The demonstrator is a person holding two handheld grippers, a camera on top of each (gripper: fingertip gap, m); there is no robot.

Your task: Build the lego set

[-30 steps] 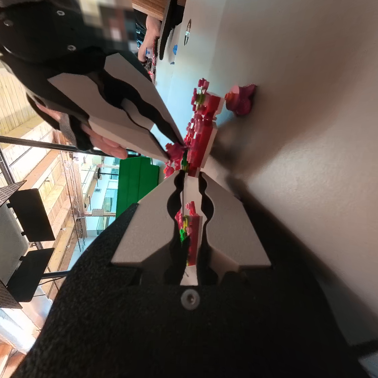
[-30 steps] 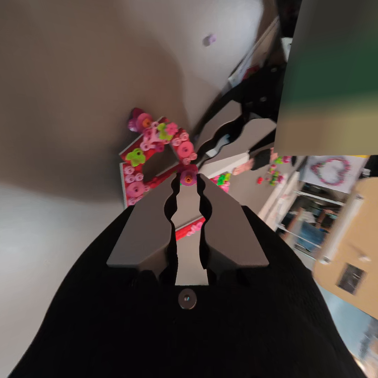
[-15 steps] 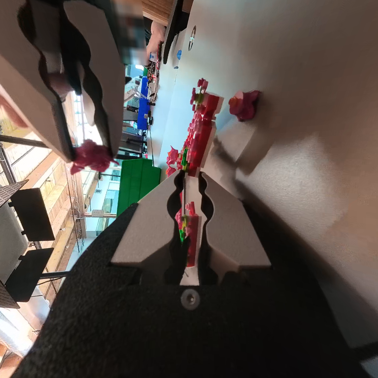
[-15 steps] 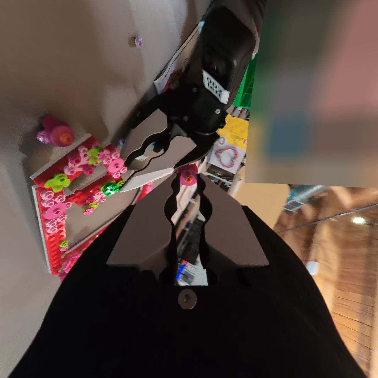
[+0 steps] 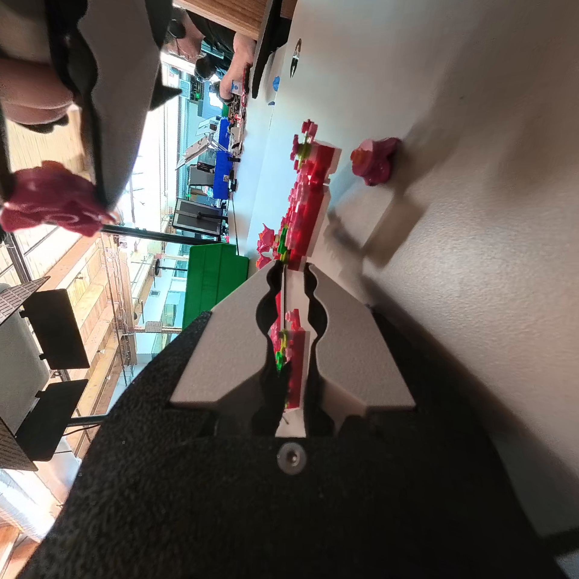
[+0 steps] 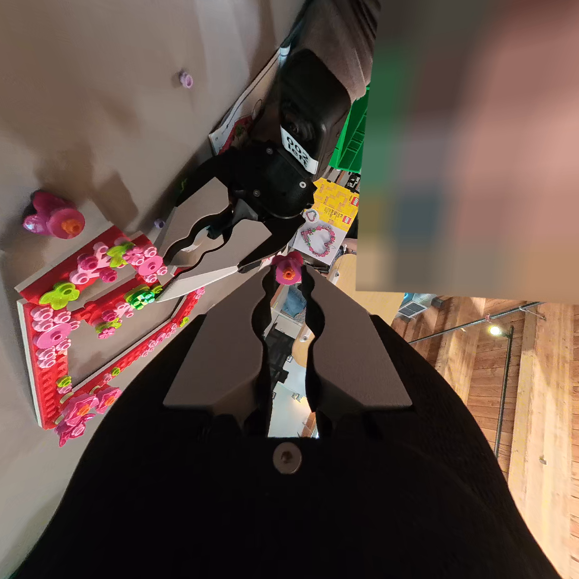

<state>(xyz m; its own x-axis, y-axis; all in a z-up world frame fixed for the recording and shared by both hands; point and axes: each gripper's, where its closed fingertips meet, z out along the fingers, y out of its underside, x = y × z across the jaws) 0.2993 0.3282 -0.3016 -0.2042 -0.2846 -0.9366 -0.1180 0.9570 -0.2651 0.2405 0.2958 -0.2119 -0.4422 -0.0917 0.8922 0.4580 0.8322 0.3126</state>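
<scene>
A red heart-shaped lego frame [image 6: 44, 385], studded with pink and green flowers, lies on the pale table [image 6: 94, 94]. My left gripper [image 5: 291, 266] is shut on the frame's edge [image 5: 307, 200]; it also shows in the right wrist view [image 6: 163, 282]. My right gripper [image 6: 286, 271] is shut on a pink flower with an orange centre [image 6: 285, 266] and holds it in the air, off the frame. It shows at the top left of the left wrist view [image 5: 56, 188]. A loose pink flower piece [image 6: 53, 216] stands on the table beside the frame's upper corner [image 5: 372, 159].
Two small lilac studs [image 6: 185, 78] [image 6: 159, 223] lie on the table. A yellow box [image 6: 335, 200] and a sheet with a heart picture [image 6: 319, 239] sit behind the left gripper. A green bin [image 5: 216, 275] stands past the table edge.
My right gripper has lifted the pink flower up and away from the frame. My left gripper has kept its hold on the frame without moving.
</scene>
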